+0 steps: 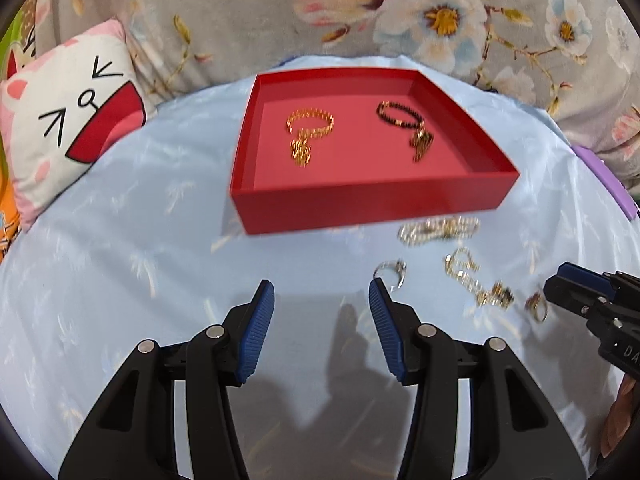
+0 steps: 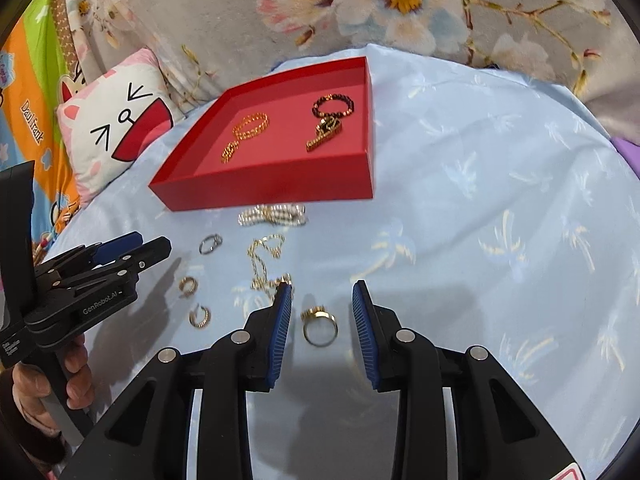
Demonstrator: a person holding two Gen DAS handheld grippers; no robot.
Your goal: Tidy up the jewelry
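Observation:
A red tray (image 1: 360,200) (image 2: 264,190) on light blue cloth holds a gold bracelet (image 1: 310,122) (image 2: 251,123) and a dark bead bracelet (image 1: 400,114) (image 2: 333,105) with a pendant. In front of it lie a pearl strand (image 2: 272,215) (image 1: 438,229), a gold chain (image 2: 264,258) (image 1: 464,266), a silver ring (image 2: 210,243) (image 1: 392,271), two small gold hoops (image 2: 187,284) and a gold ring (image 2: 319,326) (image 1: 537,307). My right gripper (image 2: 320,300) is open, its fingers either side of the gold ring. My left gripper (image 1: 322,292) is open and empty over bare cloth.
A cat-face pillow (image 1: 68,128) (image 2: 116,124) lies left of the tray. A floral blanket (image 1: 360,8) lies behind. A purple edge (image 1: 608,184) shows at the right. The person's hand (image 2: 76,376) holds the left gripper.

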